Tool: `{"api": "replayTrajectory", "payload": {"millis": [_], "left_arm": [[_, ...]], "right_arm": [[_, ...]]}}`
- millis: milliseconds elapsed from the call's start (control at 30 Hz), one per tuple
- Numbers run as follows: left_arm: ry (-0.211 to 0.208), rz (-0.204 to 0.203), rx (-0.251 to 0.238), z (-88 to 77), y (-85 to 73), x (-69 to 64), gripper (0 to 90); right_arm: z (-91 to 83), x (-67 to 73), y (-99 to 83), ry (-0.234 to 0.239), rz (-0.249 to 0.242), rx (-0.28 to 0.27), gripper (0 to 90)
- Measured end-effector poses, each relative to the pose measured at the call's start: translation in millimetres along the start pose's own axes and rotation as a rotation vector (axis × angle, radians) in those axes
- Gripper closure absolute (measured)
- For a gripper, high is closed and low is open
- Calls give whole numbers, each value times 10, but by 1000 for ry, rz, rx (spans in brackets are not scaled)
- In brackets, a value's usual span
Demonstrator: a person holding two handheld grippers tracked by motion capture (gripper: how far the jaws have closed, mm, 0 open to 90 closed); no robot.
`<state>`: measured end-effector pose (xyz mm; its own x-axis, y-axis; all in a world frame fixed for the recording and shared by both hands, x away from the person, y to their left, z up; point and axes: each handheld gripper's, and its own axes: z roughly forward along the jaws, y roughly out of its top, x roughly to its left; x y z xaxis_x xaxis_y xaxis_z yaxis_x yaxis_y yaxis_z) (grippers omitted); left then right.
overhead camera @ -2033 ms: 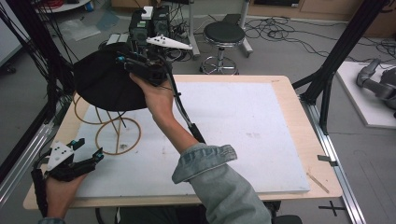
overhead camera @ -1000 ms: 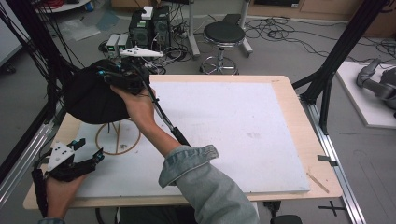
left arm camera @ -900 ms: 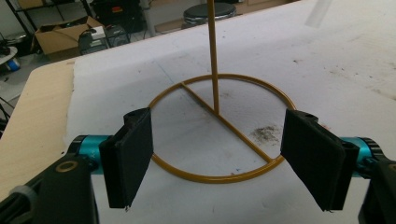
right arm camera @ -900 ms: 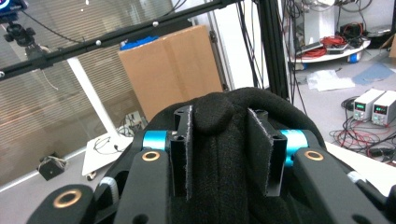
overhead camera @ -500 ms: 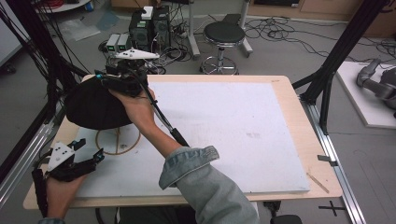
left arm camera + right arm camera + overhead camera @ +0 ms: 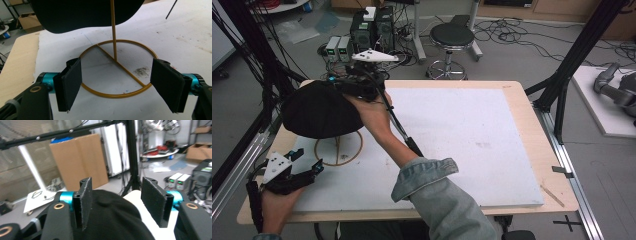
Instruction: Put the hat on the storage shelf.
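A black hat (image 6: 319,110) sits on top of a thin gold stand (image 6: 113,30) at the far left of the desk (image 6: 512,90). The stand's upright rod rises from a round gold base ring (image 6: 337,149) that lies flat on the white sheet (image 6: 472,145) covering the desk. Two seconds ago the hat was held higher and a little farther back, spread wide above the ring; over the next frames it came down and toward the near side, and now its crown covers the rod's top.

The right gripper (image 6: 113,200) is at the hat's far right edge, and in its own view the fingers (image 6: 85,200) stand wide apart with the black cloth lying between and below them; they do not appear to pinch it. From that, the hat looks to be released onto the stand, though whether it sits squarely on the rod cannot be told from above. The person's right forearm, in a denim sleeve (image 6: 432,190), reaches diagonally across the sheet.

The left gripper (image 6: 292,172) rests at the near left corner of the desk, as it did throughout, fingers wide and empty, pointed at the base ring. A black stool (image 6: 452,37) and some electronics boxes (image 6: 372,25) stand on the floor beyond the desk.
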<state>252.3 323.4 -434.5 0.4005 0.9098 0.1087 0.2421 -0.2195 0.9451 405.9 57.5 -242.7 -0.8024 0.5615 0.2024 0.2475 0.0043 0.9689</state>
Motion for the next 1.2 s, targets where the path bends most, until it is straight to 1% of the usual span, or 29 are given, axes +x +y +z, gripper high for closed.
{"api": "replayTrajectory", "payload": {"millis": [100,167,200,300,400,433,500,667,933,1067,1167,1200], "left_arm": [[-1,-1,1,10,-1,-8,256],[-1,3,3,14,-1,-9,256],[-1,1,4,16,-1,-11,256],[-1,2,6,22,0,-10,256],[-3,3,10,30,0,-13,256],[-1,0,7,35,-1,-16,256],[-2,1,8,42,1,-18,256],[-8,8,13,71,6,-38,256],[-1,16,20,73,2,-40,256],[-2,18,19,79,6,-48,256],[-5,20,21,88,10,-56,256],[-7,23,19,89,12,-62,256]], "right_arm": [[-128,-129,-6,-39,-1,-10,401],[-219,-224,0,-67,13,-8,383],[-272,-270,1,-80,16,-18,380],[-439,-399,2,-119,19,-36,361],[-610,-519,7,-154,26,-38,335],[-673,-550,4,-163,30,-48,333],[-819,-622,-7,-195,27,-63,317],[-1133,-758,-72,-245,22,-67,299],[-1706,-954,-181,-370,-27,-72,251],[-2017,-1058,-283,-423,-13,-74,226],[-2203,-1114,-363,-455,-9,-69,220],[-2269,-1130,-391,-469,-5,-76,216]]}}
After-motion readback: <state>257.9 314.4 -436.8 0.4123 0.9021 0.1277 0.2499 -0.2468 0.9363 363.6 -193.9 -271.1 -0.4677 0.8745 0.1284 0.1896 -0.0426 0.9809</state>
